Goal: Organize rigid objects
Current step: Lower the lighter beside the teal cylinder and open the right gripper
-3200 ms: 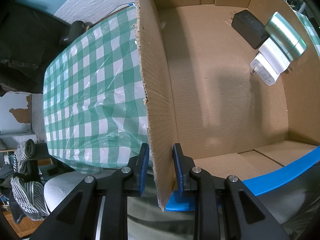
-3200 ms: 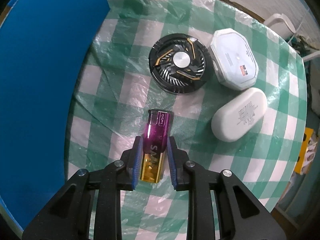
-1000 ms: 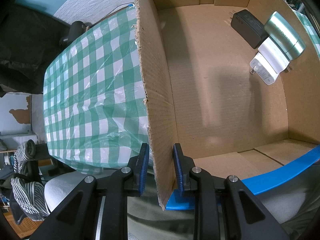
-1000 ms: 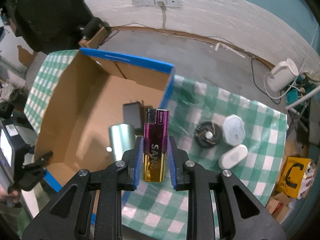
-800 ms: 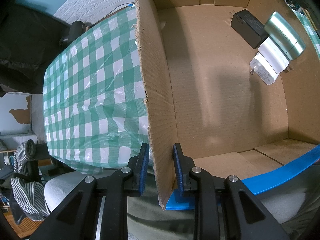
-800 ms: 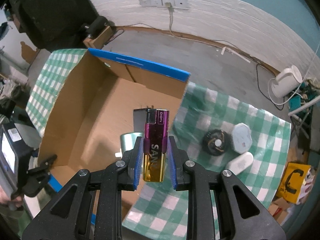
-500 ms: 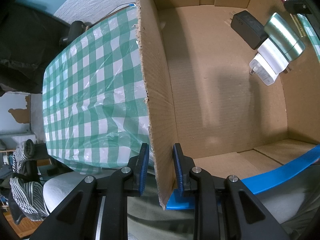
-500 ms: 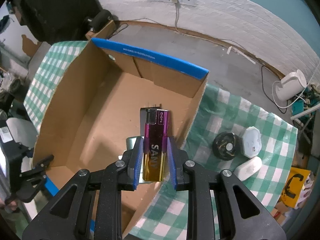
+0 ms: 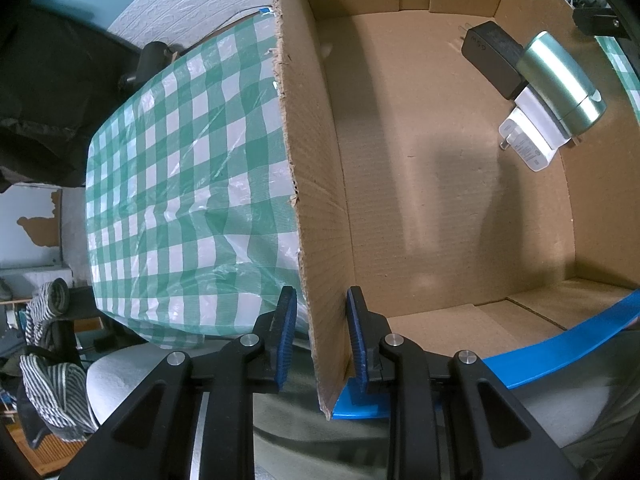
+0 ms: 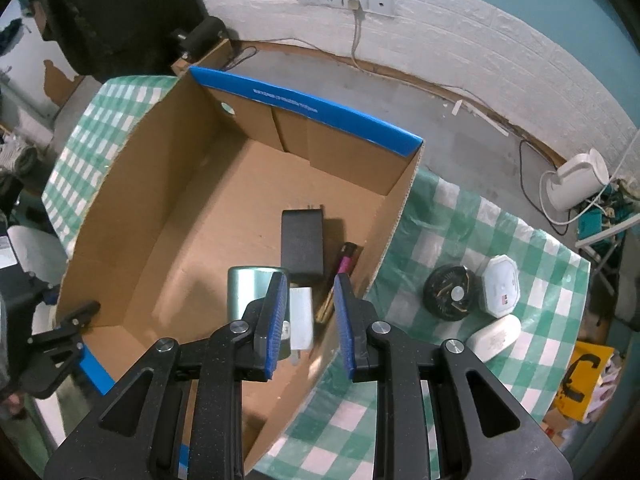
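An open cardboard box [image 10: 192, 216] with blue rims stands on the green checked table. My right gripper [image 10: 309, 322] is open and empty above the box's right side. The purple-and-gold lighter [image 10: 338, 282] lies inside the box against its right wall, beside a black adapter [image 10: 302, 246], a white plug [image 10: 301, 318] and a pale green metal cylinder [image 10: 248, 292]. My left gripper [image 9: 320, 338] is shut on the box's left wall [image 9: 312, 184] at the near corner. The left wrist view shows the adapter [image 9: 490, 58], the plug [image 9: 528, 136] and the cylinder [image 9: 560, 84].
On the tablecloth [image 10: 460, 240] right of the box lie a black round fan [image 10: 450, 292], a white octagonal case [image 10: 500, 286] and a white oval case [image 10: 494, 338]. A white kettle [image 10: 576, 180] stands on the floor beyond. Left of the box is bare tablecloth [image 9: 180, 184].
My right gripper carried the lighter over the box, opened and let it go; the lighter now lies inside the box. The left gripper has kept its hold on the wall.
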Demonstrator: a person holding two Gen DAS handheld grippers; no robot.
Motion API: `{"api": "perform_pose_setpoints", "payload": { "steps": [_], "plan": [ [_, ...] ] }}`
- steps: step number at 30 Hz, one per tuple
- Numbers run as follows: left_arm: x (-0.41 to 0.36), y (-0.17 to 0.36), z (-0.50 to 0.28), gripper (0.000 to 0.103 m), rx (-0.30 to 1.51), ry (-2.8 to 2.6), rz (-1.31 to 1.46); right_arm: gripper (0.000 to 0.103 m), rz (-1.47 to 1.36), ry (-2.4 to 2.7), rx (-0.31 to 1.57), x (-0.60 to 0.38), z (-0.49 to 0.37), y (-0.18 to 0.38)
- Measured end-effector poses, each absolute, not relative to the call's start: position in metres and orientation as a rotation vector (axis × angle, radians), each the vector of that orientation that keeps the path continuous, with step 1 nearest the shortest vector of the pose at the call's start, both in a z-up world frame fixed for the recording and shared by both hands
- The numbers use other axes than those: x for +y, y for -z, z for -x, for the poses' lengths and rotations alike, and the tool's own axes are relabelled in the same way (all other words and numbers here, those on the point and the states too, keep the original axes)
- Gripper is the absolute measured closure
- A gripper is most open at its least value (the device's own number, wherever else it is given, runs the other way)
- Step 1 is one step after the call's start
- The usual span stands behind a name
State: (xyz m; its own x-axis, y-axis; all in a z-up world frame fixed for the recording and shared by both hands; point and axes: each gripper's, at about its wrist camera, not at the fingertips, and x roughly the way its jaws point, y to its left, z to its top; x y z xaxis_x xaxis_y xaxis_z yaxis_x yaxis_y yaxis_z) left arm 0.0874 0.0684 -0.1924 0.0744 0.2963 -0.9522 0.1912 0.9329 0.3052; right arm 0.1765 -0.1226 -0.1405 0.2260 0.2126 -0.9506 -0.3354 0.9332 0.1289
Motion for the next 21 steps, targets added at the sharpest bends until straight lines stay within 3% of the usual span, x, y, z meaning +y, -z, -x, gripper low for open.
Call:
{"api": "perform_pose_setpoints", "payload": {
  "steps": [5,21],
  "plan": [
    [0.069,0.192,-0.088,0.076,1.507,-0.081,-0.398,0.074,0.110,-0.384,1.278,-0.121,-0.173,0.135],
    [0.069,0.192,-0.087,0.076,1.507,-0.081,-0.398,0.070,0.114,-0.391,1.244,-0.124,-0.164,0.118]
  ]
}}
